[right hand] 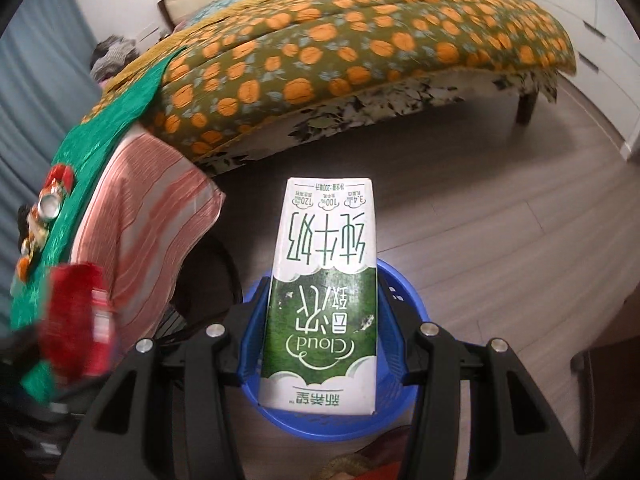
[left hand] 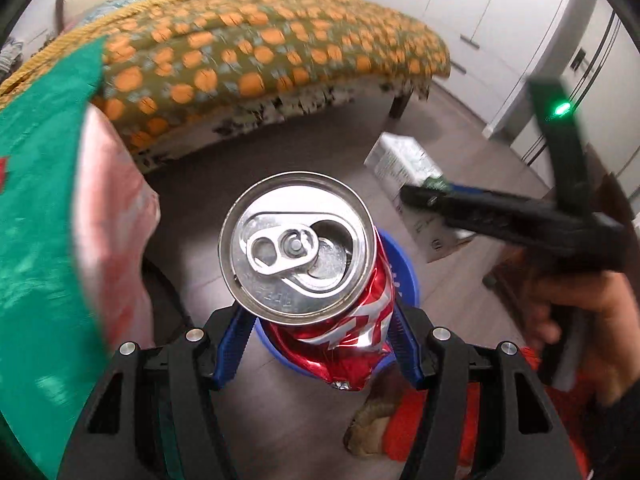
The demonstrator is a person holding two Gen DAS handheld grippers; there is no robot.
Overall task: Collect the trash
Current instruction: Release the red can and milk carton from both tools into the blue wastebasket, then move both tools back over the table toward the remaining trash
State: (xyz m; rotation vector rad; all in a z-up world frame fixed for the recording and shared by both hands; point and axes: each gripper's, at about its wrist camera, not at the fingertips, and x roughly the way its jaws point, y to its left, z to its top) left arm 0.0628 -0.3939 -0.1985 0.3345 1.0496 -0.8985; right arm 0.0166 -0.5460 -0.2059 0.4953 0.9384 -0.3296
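Left wrist view: grey-brown wood-look floor (left hand: 320, 140), a bed (left hand: 260, 52) under an olive quilt printed with orange pumpkins, white cabinet doors (left hand: 500, 20) along the far wall. Green cloth (left hand: 44, 208) and pink striped fabric (left hand: 116, 216) blurred at the left edge. Crushed red and silver soda can (left hand: 320, 276) clamped between the blue pads of the left gripper (left hand: 320, 344), silver top and pull tab facing the camera, red body dented, lettering unreadable. Rim of a blue bin (left hand: 404, 264) showing behind the can. Right gripper (left hand: 424, 196) at the right, held in a hand (left hand: 576, 312), a green light lit on its body, a white carton (left hand: 400, 160) at its tips.

Right wrist view: same floor (right hand: 500, 220) and bed (right hand: 360, 40). White and dark green milk carton (right hand: 324, 292) upside down, printed "cloud" plus Chinese characters, small print "3.4", "100%", "120". Right gripper (right hand: 320, 328) fingers closed against both sides of the carton, above the blue bin (right hand: 320, 424). More crushed cans (right hand: 48, 208) lying on the green cloth (right hand: 80, 180) at left; red can (right hand: 76, 324) blurred nearer the camera
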